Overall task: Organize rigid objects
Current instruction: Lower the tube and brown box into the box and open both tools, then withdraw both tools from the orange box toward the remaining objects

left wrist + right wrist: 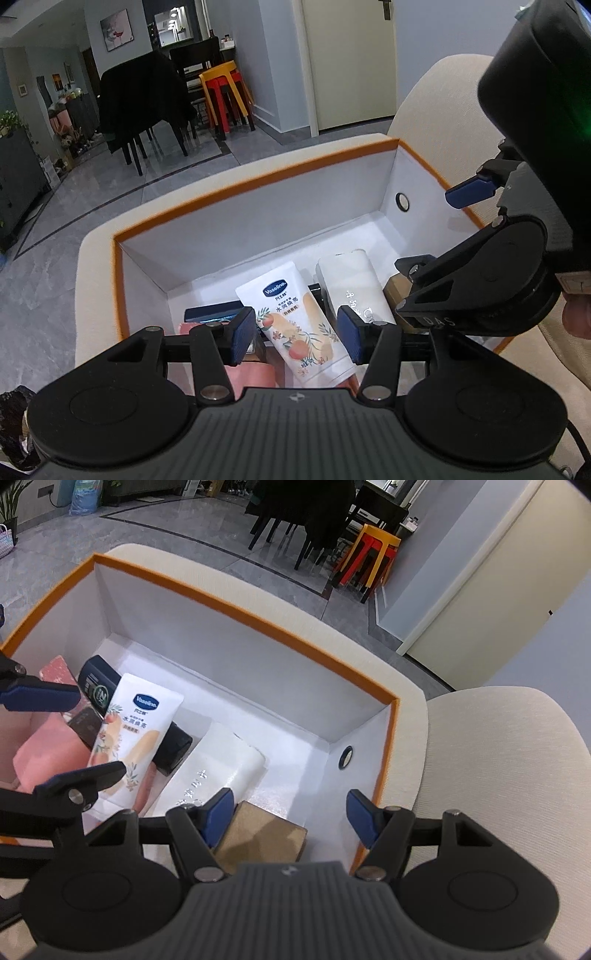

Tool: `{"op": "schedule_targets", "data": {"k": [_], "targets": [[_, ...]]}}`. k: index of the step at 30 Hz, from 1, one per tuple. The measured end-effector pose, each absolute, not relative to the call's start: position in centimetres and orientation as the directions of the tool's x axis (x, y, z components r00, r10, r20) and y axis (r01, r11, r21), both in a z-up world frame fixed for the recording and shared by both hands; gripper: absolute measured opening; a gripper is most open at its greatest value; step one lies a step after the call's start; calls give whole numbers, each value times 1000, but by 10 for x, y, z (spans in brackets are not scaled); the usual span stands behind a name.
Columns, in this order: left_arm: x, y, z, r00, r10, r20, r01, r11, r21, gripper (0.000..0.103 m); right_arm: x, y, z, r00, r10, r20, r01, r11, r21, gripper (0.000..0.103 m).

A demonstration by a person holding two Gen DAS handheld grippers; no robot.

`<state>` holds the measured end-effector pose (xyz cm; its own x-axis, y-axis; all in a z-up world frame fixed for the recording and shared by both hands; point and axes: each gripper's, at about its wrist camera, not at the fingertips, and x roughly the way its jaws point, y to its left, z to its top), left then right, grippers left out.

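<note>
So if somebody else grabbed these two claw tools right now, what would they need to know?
Left gripper: open, holding nothing, above the Vaseline tube.
Right gripper: open, empty, over the brown box.
Orange-rimmed box sits on a cream seat and holds everything visible: Vaseline tube lying across a dark tube, white tube beside it, pink items at the left end, brown box near the right.
Done: these items are in the box.
Left: nothing outside the box shows here; perhaps straighten the tubes.

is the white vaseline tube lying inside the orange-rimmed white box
Yes, the white Vaseline tube lies inside the orange-rimmed box, atop other items.
</note>
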<state>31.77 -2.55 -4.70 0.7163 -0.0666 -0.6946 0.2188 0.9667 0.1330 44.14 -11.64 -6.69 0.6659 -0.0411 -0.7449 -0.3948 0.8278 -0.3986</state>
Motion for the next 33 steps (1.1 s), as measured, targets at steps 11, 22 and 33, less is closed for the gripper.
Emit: {"op": "schedule_targets", "data": {"k": [11, 22, 33], "targets": [[284, -29, -10, 754, -73, -652, 220, 964, 146, 59, 404, -123, -26, 703, -25, -711, -373, 839, -397, 67], [243, -36, 13, 783, -111, -612, 238, 962, 130, 59, 349, -137, 10, 742, 2, -670, -357, 848, -392, 67], [205, -36, 12, 787, -165, -595, 273, 957, 96, 59, 291, -155, 19, 741, 41, -670, -347, 878, -329, 67]]}}
